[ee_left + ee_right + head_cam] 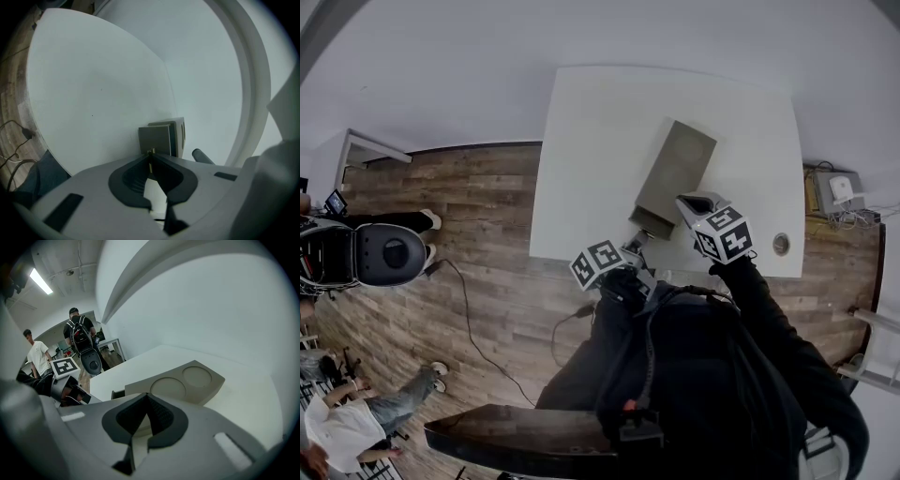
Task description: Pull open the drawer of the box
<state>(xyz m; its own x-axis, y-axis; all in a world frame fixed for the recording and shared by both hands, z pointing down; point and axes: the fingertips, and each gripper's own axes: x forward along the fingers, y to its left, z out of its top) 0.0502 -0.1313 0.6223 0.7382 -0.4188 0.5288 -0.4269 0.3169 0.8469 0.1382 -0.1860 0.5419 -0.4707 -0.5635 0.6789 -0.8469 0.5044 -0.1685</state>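
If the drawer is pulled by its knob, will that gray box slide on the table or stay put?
It may well slide: the box looks slim and stiff, probably light, on a smooth white table. Low and long, it seems unlikely to tip.

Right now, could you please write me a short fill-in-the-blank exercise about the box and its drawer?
1. The left gripper is shut on the ____ of the drawer.
2. The top of the box shows ____ round recesses.
3. The box stands on a table whose colour is ____.

Missing words: knob; two; white.
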